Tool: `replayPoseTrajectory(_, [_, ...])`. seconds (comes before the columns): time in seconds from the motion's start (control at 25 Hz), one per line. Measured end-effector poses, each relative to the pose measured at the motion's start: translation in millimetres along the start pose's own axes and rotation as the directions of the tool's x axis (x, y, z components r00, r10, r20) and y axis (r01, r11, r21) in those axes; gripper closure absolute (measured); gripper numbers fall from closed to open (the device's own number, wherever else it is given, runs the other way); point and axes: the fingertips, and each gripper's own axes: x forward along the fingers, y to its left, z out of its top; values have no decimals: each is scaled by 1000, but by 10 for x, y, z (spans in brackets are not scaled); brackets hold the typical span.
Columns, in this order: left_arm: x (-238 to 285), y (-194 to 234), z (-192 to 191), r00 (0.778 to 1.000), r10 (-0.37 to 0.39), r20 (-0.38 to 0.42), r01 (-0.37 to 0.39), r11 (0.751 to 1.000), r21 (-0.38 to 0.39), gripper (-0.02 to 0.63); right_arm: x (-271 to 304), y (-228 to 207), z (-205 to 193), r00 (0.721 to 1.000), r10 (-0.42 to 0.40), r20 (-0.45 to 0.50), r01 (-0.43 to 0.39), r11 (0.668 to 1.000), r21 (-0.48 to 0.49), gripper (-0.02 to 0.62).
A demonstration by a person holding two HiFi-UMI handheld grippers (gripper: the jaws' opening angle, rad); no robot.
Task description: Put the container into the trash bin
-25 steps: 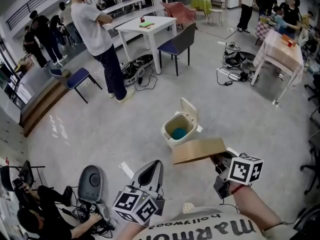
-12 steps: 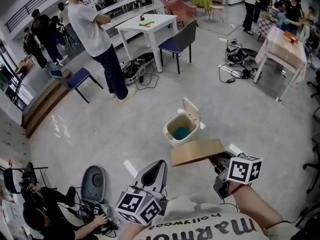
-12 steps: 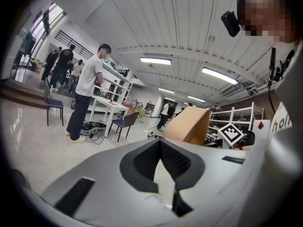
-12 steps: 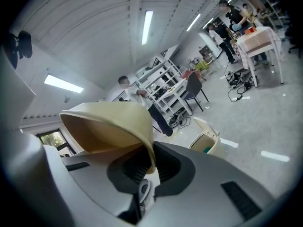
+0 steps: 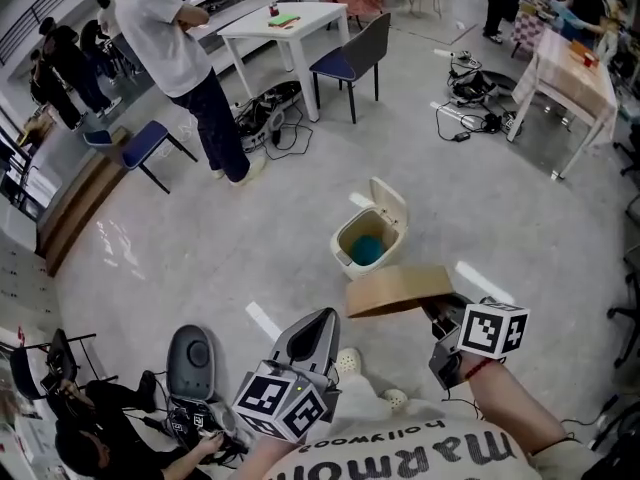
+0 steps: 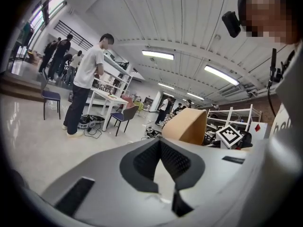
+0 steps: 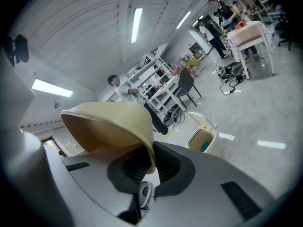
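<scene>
The container [image 5: 398,290] is a tan paper box, held level just in front of and below the trash bin [image 5: 368,236]. My right gripper [image 5: 438,314] is shut on its near rim; in the right gripper view the rim of the container [image 7: 109,122] sits pinched between the pads [image 7: 163,167]. The cream trash bin [image 7: 202,135] stands on the floor with its lid up and something teal inside. My left gripper [image 5: 310,336] hovers low at the left, shut and empty. The left gripper view shows the container [image 6: 191,124] to the right of its jaws.
A person [image 5: 180,58] stands at the far left beside a white table [image 5: 285,26] and a dark chair [image 5: 350,68]. Cables [image 5: 268,128] lie on the floor there. Another table [image 5: 570,73] stands at the far right. A seated person with gear [image 5: 100,438] is at the lower left.
The whole view has slid slightly, and my white shoes now show at the bottom. The container stays in the right gripper, close to the bin. The left gripper stays shut.
</scene>
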Motion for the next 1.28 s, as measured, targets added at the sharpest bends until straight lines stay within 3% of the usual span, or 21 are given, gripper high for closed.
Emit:
replayPoseTrajectory(0.2, [234, 282, 130, 998, -47, -33, 47, 999, 7, 598, 268, 26, 140, 999, -25, 26, 24, 999, 29, 588])
replayPoseTrajectory(0.72, [593, 867, 683, 990, -142, -12, 142, 989, 41, 598, 831, 242, 575, 990, -70, 119, 66, 997, 37, 588])
replayPoseTrajectory(1.28, [805, 1158, 746, 981, -188, -34, 189, 982, 26, 598, 1123, 240, 672, 984, -114, 137, 107, 993, 58, 588])
